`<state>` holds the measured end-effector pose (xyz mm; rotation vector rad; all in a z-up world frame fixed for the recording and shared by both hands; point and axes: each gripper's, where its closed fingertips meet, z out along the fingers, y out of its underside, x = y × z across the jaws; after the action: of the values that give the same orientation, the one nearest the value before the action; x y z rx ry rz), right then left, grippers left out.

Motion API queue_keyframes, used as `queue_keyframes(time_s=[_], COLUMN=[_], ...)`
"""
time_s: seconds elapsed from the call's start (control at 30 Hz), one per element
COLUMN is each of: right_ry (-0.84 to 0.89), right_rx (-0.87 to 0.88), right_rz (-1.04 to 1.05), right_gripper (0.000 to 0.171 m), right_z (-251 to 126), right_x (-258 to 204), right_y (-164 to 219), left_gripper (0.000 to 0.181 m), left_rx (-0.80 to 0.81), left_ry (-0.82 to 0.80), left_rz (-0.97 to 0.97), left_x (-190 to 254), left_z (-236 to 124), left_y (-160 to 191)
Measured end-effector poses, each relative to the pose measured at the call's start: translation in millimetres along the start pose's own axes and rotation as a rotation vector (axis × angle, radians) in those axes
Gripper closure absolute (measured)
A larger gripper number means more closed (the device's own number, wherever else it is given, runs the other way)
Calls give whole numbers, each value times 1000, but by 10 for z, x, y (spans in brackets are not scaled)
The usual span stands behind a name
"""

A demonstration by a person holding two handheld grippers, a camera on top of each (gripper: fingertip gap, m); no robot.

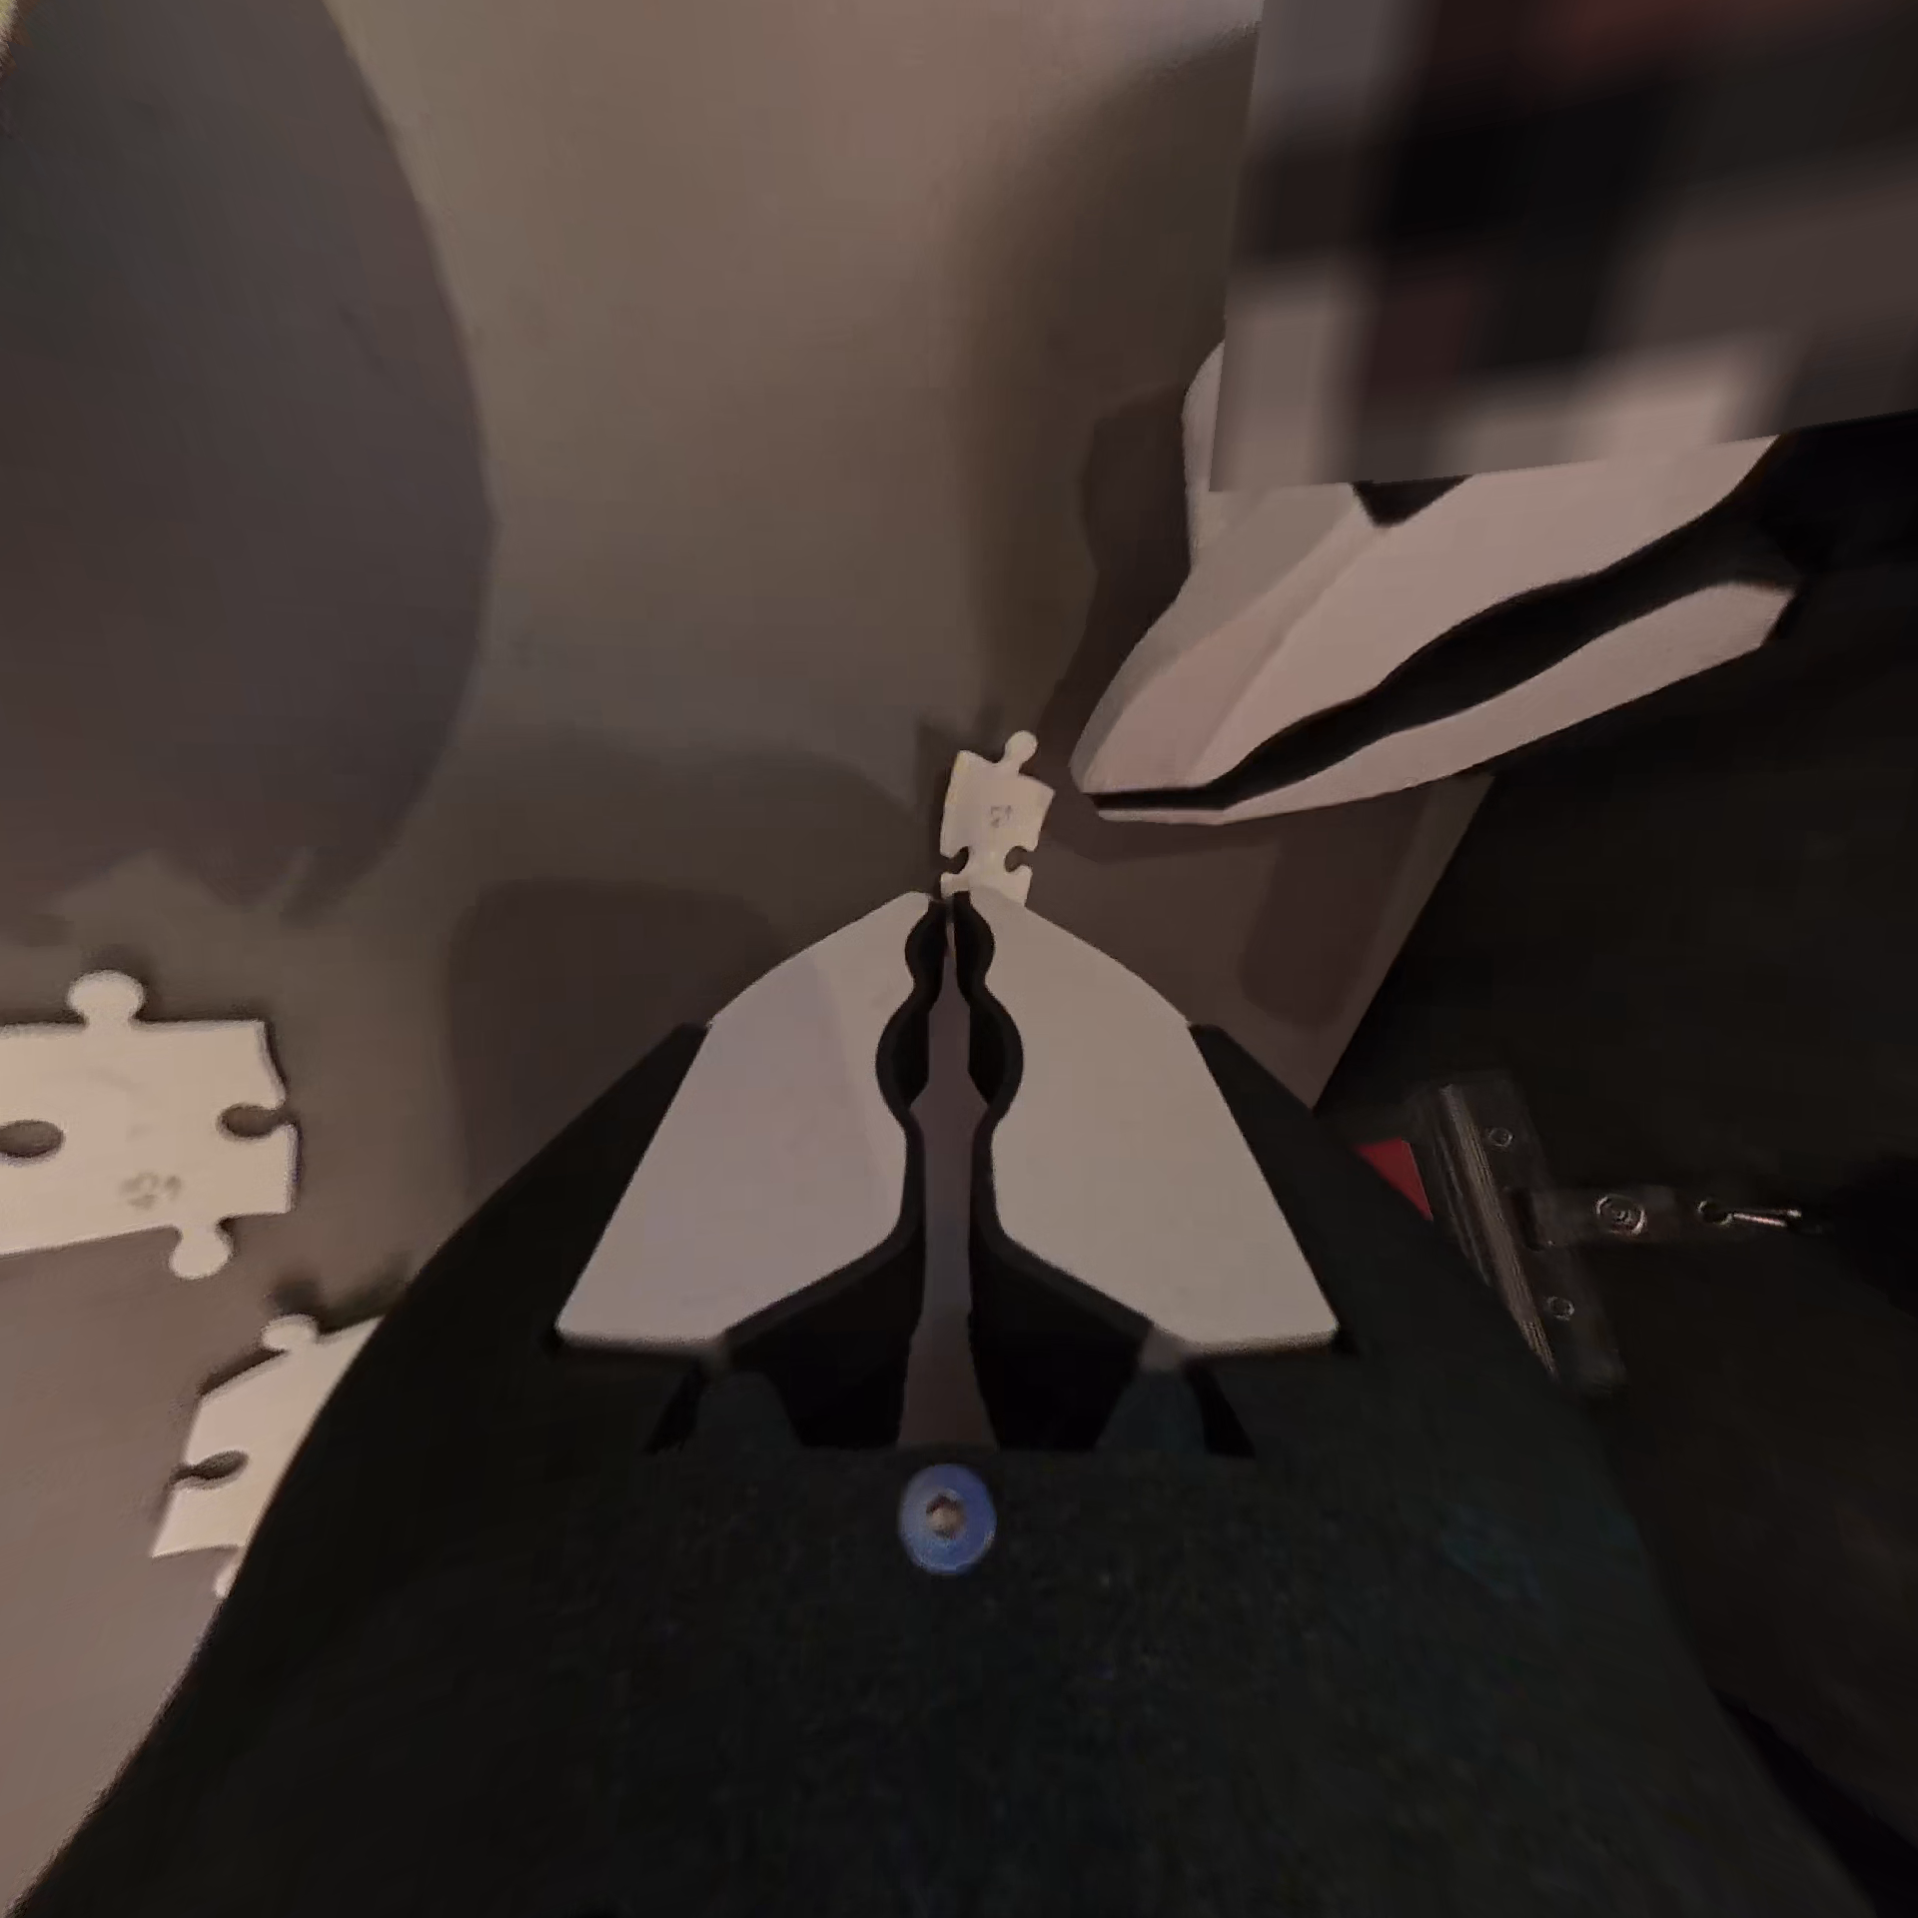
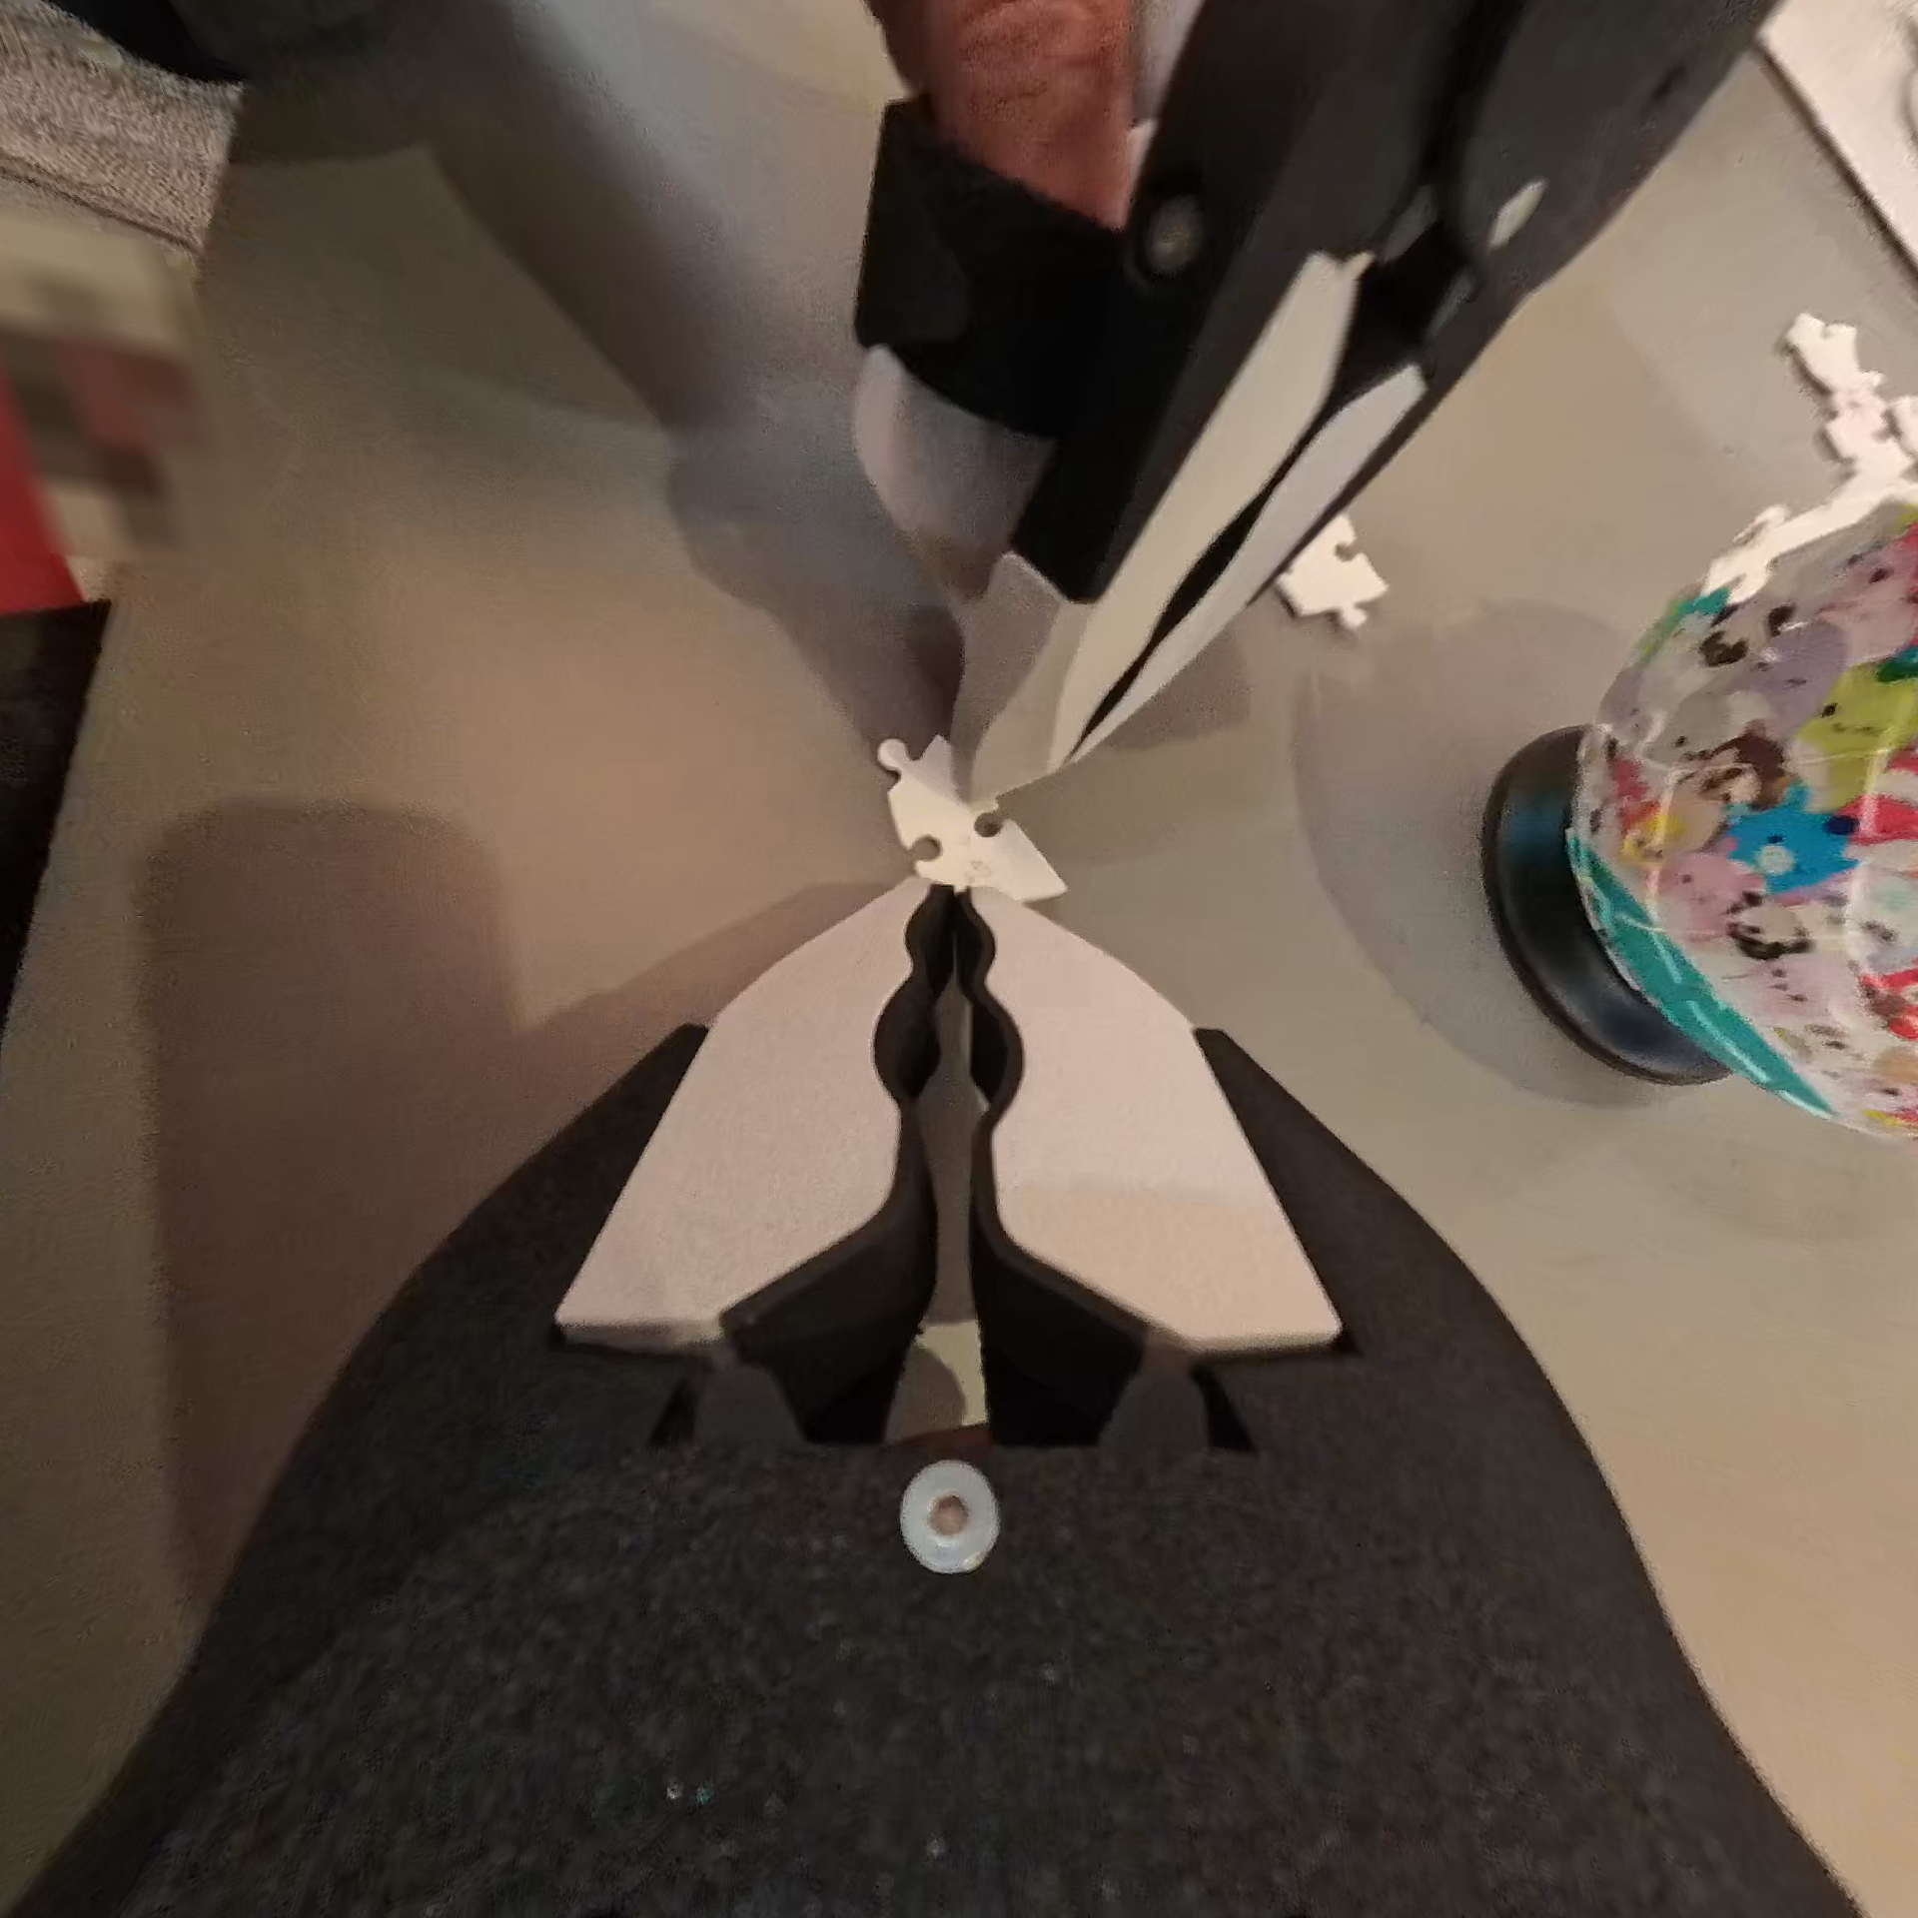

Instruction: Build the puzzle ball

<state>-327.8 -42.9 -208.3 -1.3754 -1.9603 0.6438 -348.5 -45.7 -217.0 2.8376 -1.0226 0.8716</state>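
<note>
My left gripper [image 1: 950, 905] is shut on a small white puzzle piece [image 1: 991, 820], pinching its lower edge and holding it above the grey table. The right wrist view shows the same piece [image 2: 960, 841] held by the left gripper [image 2: 991, 804], which comes down from the top. My right gripper [image 2: 953, 905] has its jaws together, with its tips right at the piece's near edge. In the left wrist view the right gripper [image 1: 1095, 794] sits just right of the piece, with a thin gap showing. The colourful, partly built puzzle ball [image 2: 1764, 830] rests on a black stand [image 2: 1536, 893] at the right.
White loose pieces lie on the table at the left [image 1: 135, 1121] and lower left [image 1: 228, 1453]. Another lies behind the left gripper [image 2: 1334, 576], and a joined white cluster [image 2: 1858, 415] lies behind the ball. A red box [image 2: 42, 498] stands at the left edge. A clear clip [image 1: 1505, 1214] lies on a dark surface. Both grippers' tips are close together, under 4 cm apart.
</note>
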Motion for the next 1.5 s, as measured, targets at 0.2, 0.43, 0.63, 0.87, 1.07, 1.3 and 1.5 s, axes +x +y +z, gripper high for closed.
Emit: queue_keyframes(time_s=[0.2,0.43,0.63,0.87,1.07,1.3,1.5], right_ry=[74,131,148,70,71,81,106], right_rx=[-75,-135,-191,-138,-154,-185,-195], right_rz=[-78,-31,-23,-61,-99,-118,-47], right_gripper=[171,171,171,171,171,171,171], right_z=[116,177,229,92,69,120,129], right_x=[79,302,393,180,145,136,178], right_y=[41,57,32,-92,-102,-140,-108], left_gripper=[180,167,181,181,181,181,181], left_rx=[-11,277,317,293,294,408,390], left_ry=[-21,-319,-393,-342,-324,-390,-487], left_rz=[-7,-55,87,63,33,-21,-67], left_x=[-19,-613,-880,-935,-811,-782,-901], left_z=[-31,-888,-820,-554,-553,-797,-842], left_y=[-45,66,-104,-33,300,563,875])
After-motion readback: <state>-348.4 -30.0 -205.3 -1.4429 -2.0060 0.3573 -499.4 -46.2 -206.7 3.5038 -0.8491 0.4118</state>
